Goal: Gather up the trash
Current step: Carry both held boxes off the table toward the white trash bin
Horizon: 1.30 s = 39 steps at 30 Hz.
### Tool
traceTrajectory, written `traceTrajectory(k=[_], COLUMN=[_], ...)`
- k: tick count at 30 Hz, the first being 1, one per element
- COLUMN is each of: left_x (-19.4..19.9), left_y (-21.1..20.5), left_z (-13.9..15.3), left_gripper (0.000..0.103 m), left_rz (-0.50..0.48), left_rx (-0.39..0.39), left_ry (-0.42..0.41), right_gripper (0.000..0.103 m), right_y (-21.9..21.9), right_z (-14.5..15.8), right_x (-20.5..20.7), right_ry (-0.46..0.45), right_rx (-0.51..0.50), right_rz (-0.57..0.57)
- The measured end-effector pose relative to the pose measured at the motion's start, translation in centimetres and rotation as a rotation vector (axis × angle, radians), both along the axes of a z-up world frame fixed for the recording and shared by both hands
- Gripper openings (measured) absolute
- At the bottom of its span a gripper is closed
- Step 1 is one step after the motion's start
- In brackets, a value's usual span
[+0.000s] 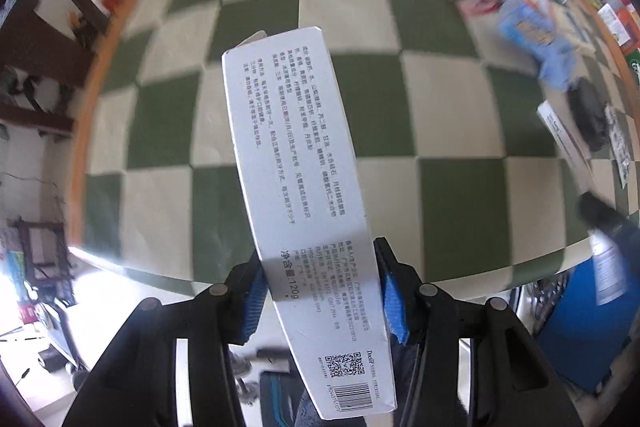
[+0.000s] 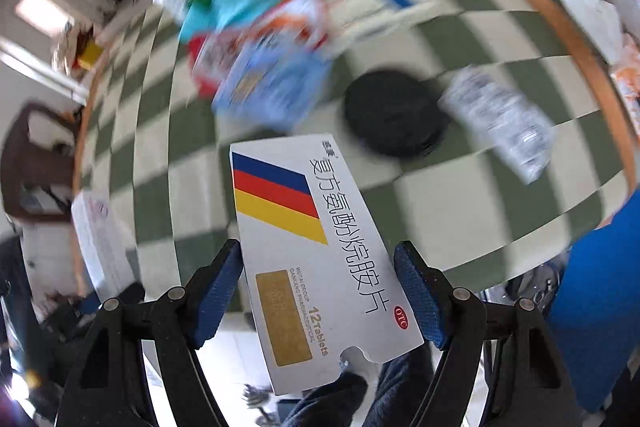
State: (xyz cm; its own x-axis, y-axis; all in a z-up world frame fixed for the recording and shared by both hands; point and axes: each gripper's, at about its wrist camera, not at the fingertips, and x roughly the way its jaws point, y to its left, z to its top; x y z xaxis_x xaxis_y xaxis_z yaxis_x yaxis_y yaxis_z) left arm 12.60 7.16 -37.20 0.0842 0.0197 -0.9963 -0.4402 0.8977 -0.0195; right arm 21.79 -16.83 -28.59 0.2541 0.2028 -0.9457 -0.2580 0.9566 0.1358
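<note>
Two boxes are in hand at once. My left claw [image 1: 320, 297] is clamped on a long white carton [image 1: 296, 187], pads pressing both its sides. In my right claw [image 2: 320, 291] sits a tablet box [image 2: 316, 259] with blue, red and yellow stripes, apparently gripped at its edges. Both hang above the checkered surface [image 1: 460, 195], where wrappers [image 2: 264, 83] lie scattered. This looks like the carrying step; next I need a bin, none plainly visible.

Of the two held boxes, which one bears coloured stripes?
The tablet box in the right tongs; the box in the left tongs is plain white.
</note>
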Motion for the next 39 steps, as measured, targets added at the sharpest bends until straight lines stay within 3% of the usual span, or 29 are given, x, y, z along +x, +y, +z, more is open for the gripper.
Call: traceTrajectory(k=[5, 7, 9, 11, 12, 13, 15, 25, 28, 32, 35, 39], left_x=[1.6, 2.4, 2.9, 3.2, 3.1, 3.1, 2.8, -2.3, -5.8, -10.7, -13.0, -14.3], left_y=[0.5, 0.5, 0.4, 0.1, 0.0, -0.2, -0.4, -3.4, -5.0, -5.0, -6.0, -6.7], left_z=[-0.5, -0.6, -0.6, -0.5, -0.4, -0.2, -0.2, 2.9, 4.3, 4.6, 2.4, -3.7], left_gripper=[0.051, 0.061, 0.061, 0.058, 0.045, 0.042, 0.042, 0.042, 0.042, 0.042, 0.042, 0.042], left_rz=[-0.014, -0.015, -0.010, -0.001, -0.002, -0.006, 0.006, 0.022, 0.036, 0.067, 0.068, 0.112], left_rx=[-0.028, -0.041, -0.025, -0.006, 0.010, 0.015, 0.006, 0.023, -0.027, -0.123, -0.183, -0.286], left_ry=[-0.026, -0.029, -0.037, -0.047, -0.056, -0.067, -0.064, -0.138, -0.181, -0.179, -0.144, -0.087], right_gripper=[0.079, 0.082, 0.082, 0.083, 0.082, 0.078, 0.077, 0.076, 0.076, 0.076, 0.076, 0.077], right_y=[4.6, 5.5, 6.3, 6.8, 6.9, 7.0, 6.9, 3.1, 1.5, -1.5, -3.9, -6.3], right_z=[-5.2, -6.1, -6.5, -6.8, -6.9, -6.9, -7.0, -5.8, -4.6, -4.1, -5.6, -10.1], right_x=[-1.6, -1.5, -1.3, -1.1, -1.0, -0.9, -1.0, -3.5, -5.4, -9.8, -13.2, -16.5], right_ry=[0.001, 0.001, 0.001, -0.004, -0.005, -0.004, -0.009, -0.011, 0.009, 0.063, 0.129, 0.230], right_rx=[-0.140, -0.183, -0.208, -0.220, -0.221, -0.221, -0.219, -0.048, 0.022, 0.080, 0.092, 0.087], right_rz=[0.043, 0.065, 0.087, 0.099, 0.100, 0.095, 0.090, 0.087, 0.088, 0.097, 0.087, 0.077])
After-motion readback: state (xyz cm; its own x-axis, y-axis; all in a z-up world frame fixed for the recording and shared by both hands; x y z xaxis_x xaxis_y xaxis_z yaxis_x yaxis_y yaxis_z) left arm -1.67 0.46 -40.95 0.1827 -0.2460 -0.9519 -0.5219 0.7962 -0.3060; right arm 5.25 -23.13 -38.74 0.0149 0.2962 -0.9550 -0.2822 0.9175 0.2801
